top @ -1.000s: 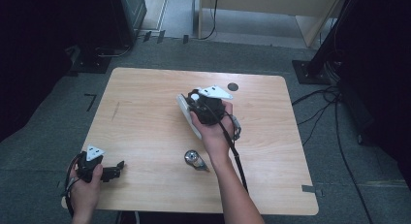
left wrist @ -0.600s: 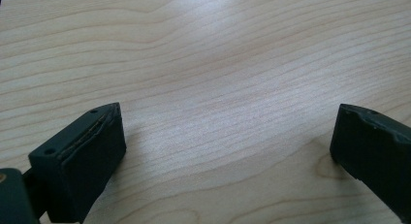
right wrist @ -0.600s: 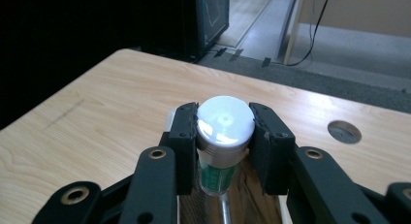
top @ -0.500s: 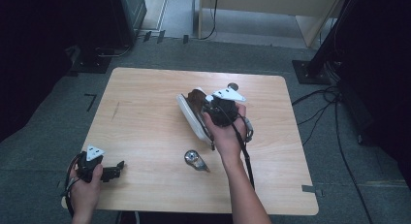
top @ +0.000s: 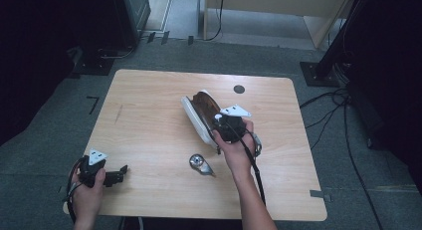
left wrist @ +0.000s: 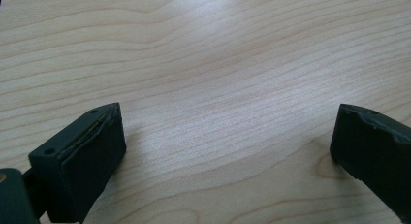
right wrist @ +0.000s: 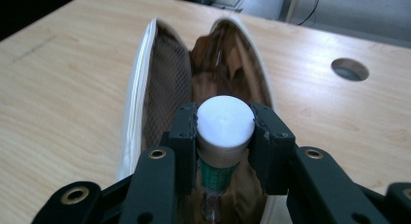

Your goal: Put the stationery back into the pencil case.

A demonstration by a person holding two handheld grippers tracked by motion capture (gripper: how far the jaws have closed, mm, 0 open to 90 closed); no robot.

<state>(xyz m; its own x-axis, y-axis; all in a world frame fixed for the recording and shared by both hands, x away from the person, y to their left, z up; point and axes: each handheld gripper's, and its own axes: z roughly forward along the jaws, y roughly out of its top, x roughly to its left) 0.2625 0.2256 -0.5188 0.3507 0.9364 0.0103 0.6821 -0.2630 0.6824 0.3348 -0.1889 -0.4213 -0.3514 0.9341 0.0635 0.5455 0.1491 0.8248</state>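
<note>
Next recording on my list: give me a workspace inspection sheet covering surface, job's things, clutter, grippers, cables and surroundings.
Surface: light wooden table with a round cable hole.
Job's things: white-capped bottle held over an open white pouch with brown lining.
Clutter: small shiny metal object near the front edge; kind unclear.
Grippers: right hand-held gripper shut on the bottle's cap; left hand-held gripper open above bare wood at the front left corner.
Cables: black cable trailing along the right forearm; more cables on the floor at right.
Surroundings: grey carpet, dark equipment stands behind.
</note>
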